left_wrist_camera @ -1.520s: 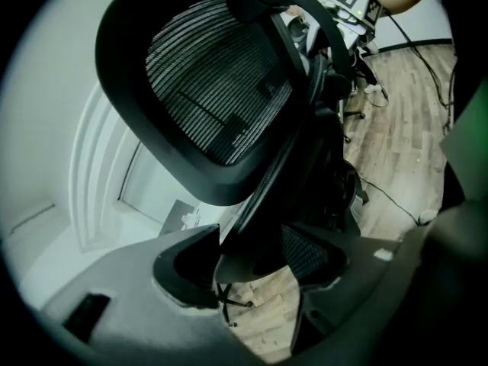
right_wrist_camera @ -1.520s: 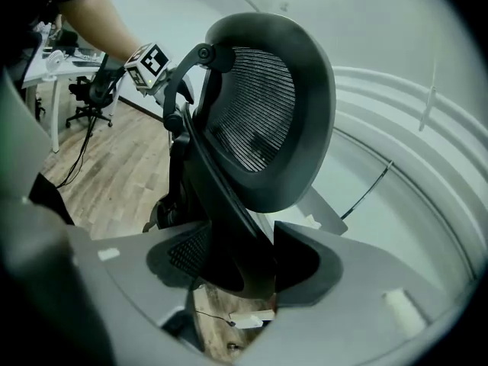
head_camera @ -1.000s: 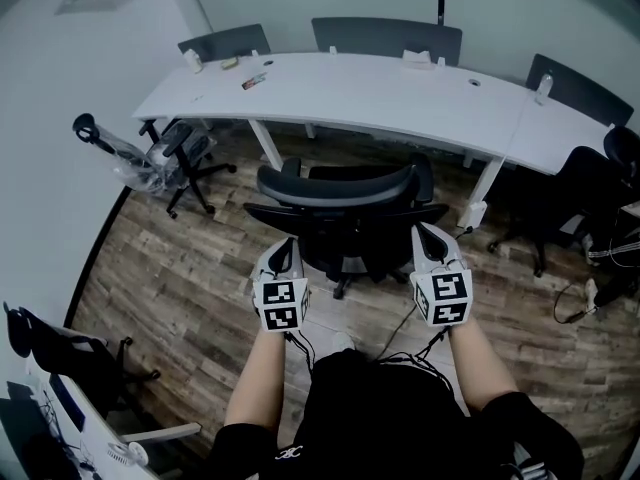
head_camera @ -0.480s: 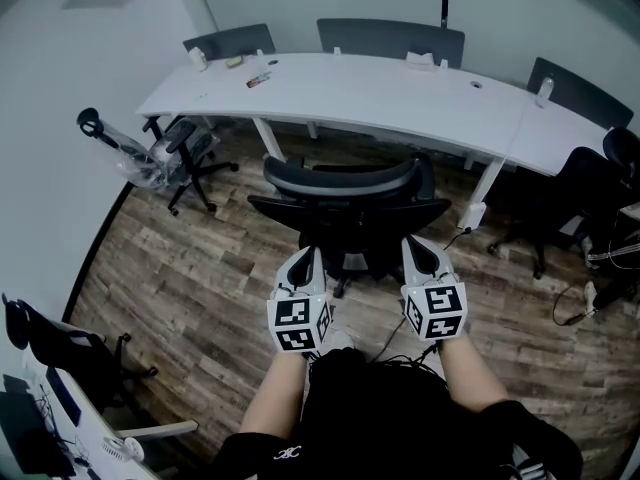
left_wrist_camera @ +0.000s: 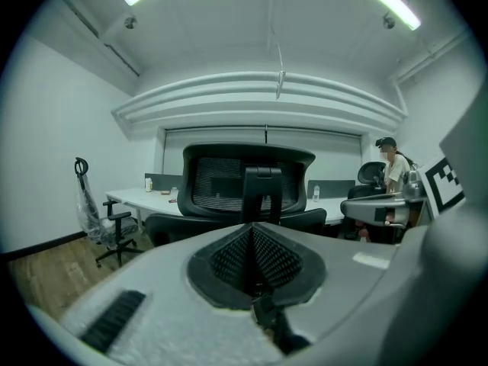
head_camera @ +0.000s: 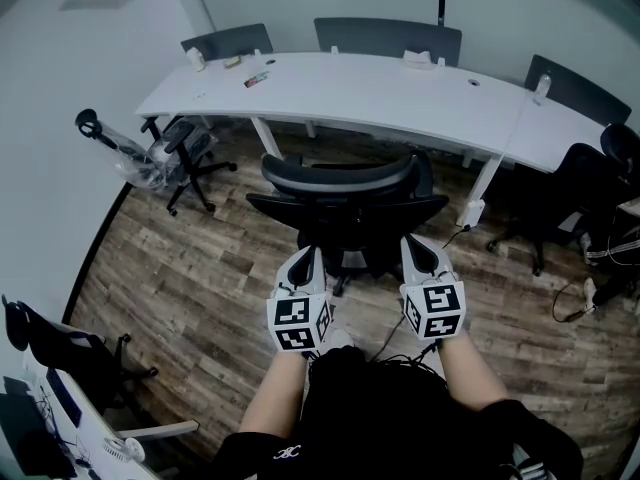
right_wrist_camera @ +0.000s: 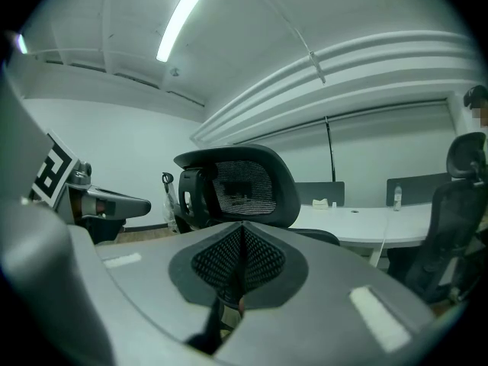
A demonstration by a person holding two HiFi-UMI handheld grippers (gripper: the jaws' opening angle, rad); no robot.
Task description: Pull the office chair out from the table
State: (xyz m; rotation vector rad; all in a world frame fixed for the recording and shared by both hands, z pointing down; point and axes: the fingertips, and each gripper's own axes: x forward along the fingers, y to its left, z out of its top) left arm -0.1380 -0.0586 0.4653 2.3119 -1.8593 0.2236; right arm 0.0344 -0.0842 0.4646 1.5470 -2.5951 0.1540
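- Wood floor point(head_camera: 200, 258) below: left gripper point(head_camera: 312, 256) and right gripper point(head_camera: 408, 243) both have their fingers pressed together, pinching nothing.
- Office chair point(head_camera: 345, 203) stands just ahead, backrest facing them.
- White tabletop point(head_camera: 400, 93) lies beyond, with the chair near its front edge.

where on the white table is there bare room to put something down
Bare: the table's middle stretch, between the small item at its left end and the white box. Crowded: the left end, with a small white container and that item.
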